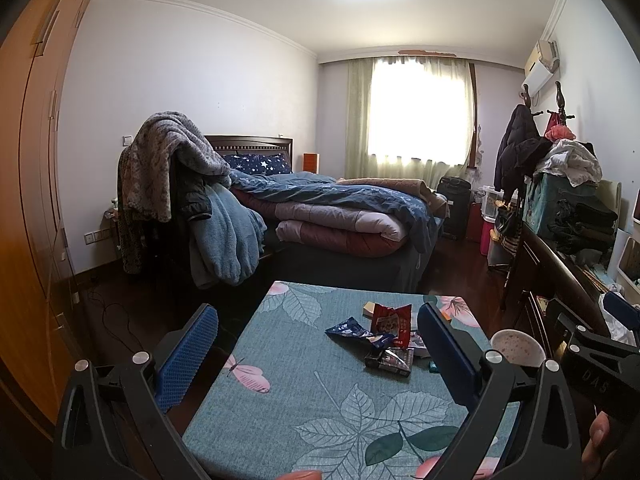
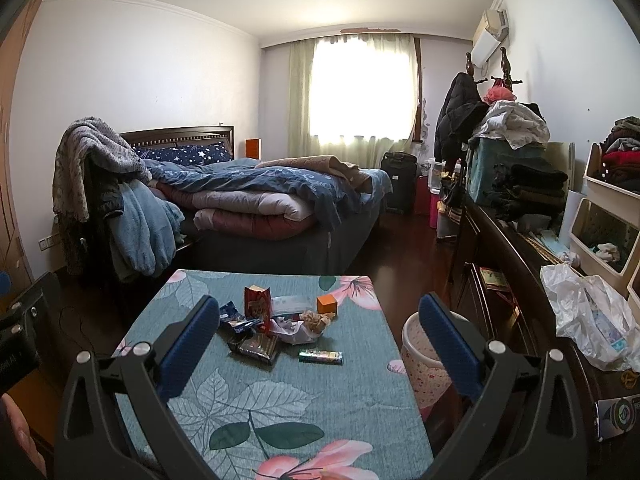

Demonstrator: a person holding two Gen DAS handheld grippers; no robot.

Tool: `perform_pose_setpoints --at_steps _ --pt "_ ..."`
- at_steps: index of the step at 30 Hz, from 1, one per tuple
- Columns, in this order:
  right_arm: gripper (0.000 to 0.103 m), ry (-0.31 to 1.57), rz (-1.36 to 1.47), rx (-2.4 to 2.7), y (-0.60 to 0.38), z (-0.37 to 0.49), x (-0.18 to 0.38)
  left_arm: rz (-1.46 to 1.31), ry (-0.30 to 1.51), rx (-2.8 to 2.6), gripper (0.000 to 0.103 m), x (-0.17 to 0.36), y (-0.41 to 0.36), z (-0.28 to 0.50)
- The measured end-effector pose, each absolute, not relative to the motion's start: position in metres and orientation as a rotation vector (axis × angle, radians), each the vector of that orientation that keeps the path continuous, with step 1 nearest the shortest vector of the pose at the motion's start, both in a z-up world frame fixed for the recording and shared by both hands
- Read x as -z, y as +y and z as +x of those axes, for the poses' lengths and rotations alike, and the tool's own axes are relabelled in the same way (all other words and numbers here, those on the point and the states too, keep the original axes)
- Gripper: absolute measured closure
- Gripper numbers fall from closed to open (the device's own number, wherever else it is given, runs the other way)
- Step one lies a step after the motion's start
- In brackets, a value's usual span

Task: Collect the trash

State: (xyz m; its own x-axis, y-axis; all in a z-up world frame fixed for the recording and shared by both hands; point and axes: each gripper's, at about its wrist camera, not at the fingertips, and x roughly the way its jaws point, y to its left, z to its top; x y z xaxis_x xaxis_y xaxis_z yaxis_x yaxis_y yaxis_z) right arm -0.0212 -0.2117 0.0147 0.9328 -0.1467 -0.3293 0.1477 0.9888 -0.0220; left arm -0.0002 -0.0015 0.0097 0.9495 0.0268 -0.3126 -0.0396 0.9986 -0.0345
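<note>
Two tongs, left (image 1: 318,354) and right (image 2: 320,344), both spread apart, empty, above table (image 2: 360,400). Green wrapper (image 2: 321,356) nearest; red packet (image 2: 258,303) upright beyond. Likely light, crinkly, slippery: pinch at edges. Wastebasket (image 2: 420,360) beside table.

Crumpled wrappers (image 2: 256,332) (red, blue, dark) lie clustered on the table beside a pink bin (image 2: 420,364)
</note>
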Motion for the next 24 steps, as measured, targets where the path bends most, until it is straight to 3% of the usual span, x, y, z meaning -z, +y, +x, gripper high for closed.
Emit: perform_pose_setpoints --at_steps 24 --pt "0.003 0.392 0.019 0.152 -0.223 0.0 0.001 -0.021 0.33 -0.025 0.004 0.0 -0.006 0.001"
